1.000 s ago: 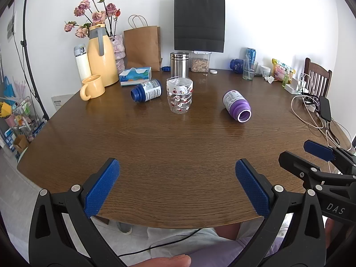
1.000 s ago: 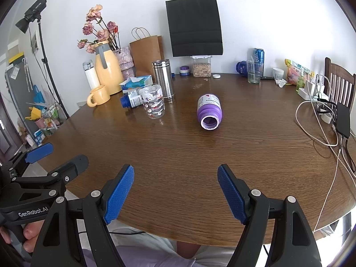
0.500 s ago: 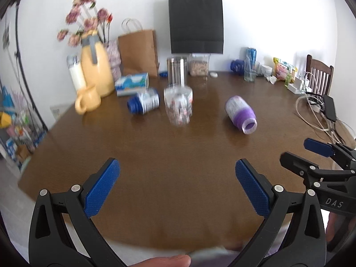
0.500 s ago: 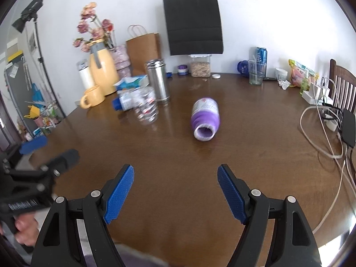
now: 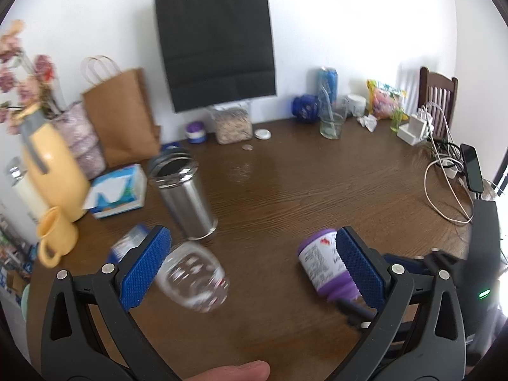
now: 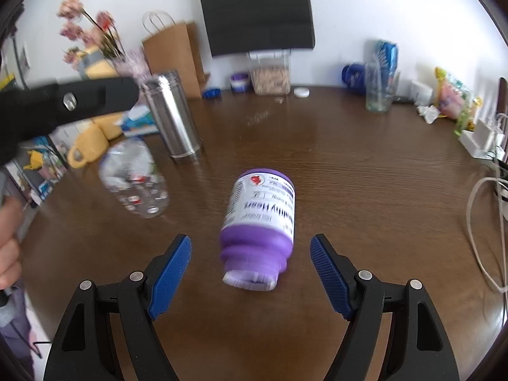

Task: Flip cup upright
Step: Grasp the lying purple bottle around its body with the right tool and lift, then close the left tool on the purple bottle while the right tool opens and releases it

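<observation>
A purple cup with a white label (image 6: 258, 225) lies on its side on the brown table (image 6: 365, 174), its open mouth toward me. My right gripper (image 6: 250, 274) is open, its blue pads on either side of the cup's mouth end, not touching. In the left wrist view the same cup (image 5: 324, 265) lies partly behind the right pad. My left gripper (image 5: 250, 268) is open and empty above the table, with a clear patterned glass (image 5: 193, 281) standing by its left pad. The glass also shows in the right wrist view (image 6: 135, 177).
A steel tumbler (image 5: 184, 193), a blue-capped bottle on its side (image 5: 128, 246), a yellow mug (image 5: 54, 235), a yellow jug (image 5: 50, 165), a tissue box (image 5: 117, 192) and paper bags (image 5: 122, 120) stand at the left and back. Cables and a phone (image 5: 471, 168) lie at the right.
Both grippers have moved forward over the table. The right one has closed in on the purple cup, which now lies between its open pads. The left one now reaches the glass.
</observation>
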`<action>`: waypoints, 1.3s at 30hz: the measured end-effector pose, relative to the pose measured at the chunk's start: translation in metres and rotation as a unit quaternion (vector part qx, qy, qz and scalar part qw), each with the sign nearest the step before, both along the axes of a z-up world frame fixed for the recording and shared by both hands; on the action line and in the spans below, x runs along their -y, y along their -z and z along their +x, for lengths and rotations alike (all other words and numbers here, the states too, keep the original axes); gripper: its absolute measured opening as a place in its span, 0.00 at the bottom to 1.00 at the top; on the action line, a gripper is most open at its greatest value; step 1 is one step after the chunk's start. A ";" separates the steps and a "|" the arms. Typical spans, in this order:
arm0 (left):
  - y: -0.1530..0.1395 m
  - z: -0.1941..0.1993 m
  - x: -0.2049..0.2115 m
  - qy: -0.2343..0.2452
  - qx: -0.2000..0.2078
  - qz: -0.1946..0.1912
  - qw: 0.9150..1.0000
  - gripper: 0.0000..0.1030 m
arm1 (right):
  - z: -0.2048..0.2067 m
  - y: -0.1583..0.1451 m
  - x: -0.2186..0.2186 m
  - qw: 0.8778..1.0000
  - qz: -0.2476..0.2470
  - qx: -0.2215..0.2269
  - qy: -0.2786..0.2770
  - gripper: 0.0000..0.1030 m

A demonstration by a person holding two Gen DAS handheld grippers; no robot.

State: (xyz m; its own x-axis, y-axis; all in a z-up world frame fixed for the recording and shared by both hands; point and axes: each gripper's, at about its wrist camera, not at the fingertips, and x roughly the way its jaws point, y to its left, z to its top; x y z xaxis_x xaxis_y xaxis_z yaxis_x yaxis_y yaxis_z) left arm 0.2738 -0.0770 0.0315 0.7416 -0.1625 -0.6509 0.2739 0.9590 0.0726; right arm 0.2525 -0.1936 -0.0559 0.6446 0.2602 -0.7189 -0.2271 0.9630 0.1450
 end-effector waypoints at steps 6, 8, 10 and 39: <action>0.029 0.046 0.015 0.013 -0.067 0.003 0.998 1.00 | 0.051 0.015 0.012 1.000 0.018 -0.014 -0.009 0.63; 0.028 0.060 0.023 0.018 -0.082 0.013 0.996 1.00 | 0.068 0.016 0.017 1.000 0.021 -0.012 -0.017 0.63; 0.024 0.084 0.037 0.030 -0.104 0.050 0.993 1.00 | 0.088 0.016 0.025 0.999 0.034 -0.022 -0.020 0.63; 0.051 0.124 0.017 0.073 -0.053 0.014 0.996 1.00 | 0.134 0.019 0.016 0.999 0.014 0.025 -0.040 0.63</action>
State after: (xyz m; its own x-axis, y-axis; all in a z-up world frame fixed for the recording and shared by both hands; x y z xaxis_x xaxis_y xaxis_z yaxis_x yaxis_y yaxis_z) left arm 0.3979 -0.0941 -0.0192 0.6385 -0.2442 -0.7299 0.4186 0.9060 0.0630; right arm 0.3864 -0.2100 -0.0750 0.6560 0.3320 -0.6779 -0.3109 0.9372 0.1581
